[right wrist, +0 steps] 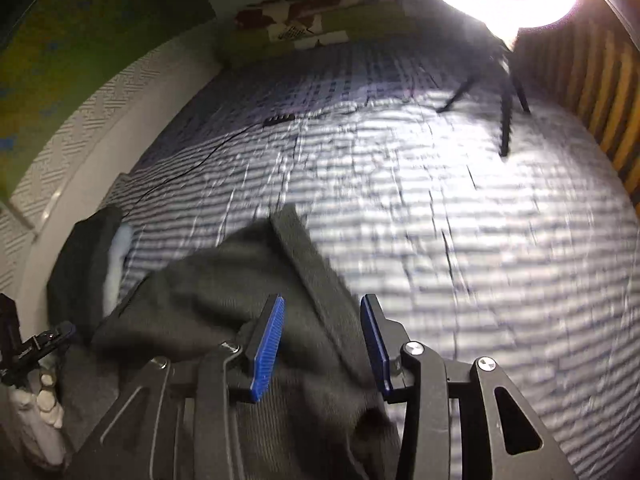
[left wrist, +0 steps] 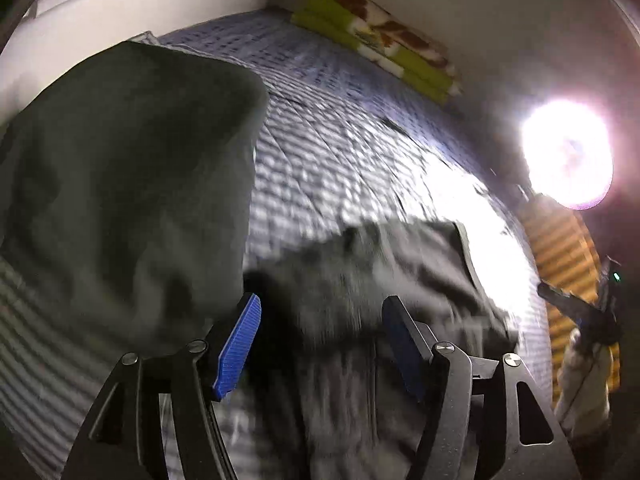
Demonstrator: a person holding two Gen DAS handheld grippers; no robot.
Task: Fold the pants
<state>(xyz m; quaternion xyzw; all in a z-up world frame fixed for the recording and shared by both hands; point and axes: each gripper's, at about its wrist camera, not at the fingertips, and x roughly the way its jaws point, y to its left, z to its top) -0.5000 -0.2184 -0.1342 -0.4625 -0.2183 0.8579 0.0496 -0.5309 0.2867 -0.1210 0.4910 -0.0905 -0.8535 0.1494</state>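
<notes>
Both the left gripper (left wrist: 320, 344) and right gripper (right wrist: 322, 346) have fingers spread, empty; the pants (right wrist: 224, 288) lie rumpled beneath them, folding barely begun.

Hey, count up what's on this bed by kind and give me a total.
Dark fabric pants: 1
Folded green, white and brown blanket: 1
Ring light on black tripod: 1
Thin black cable: 1
Total: 4
</notes>
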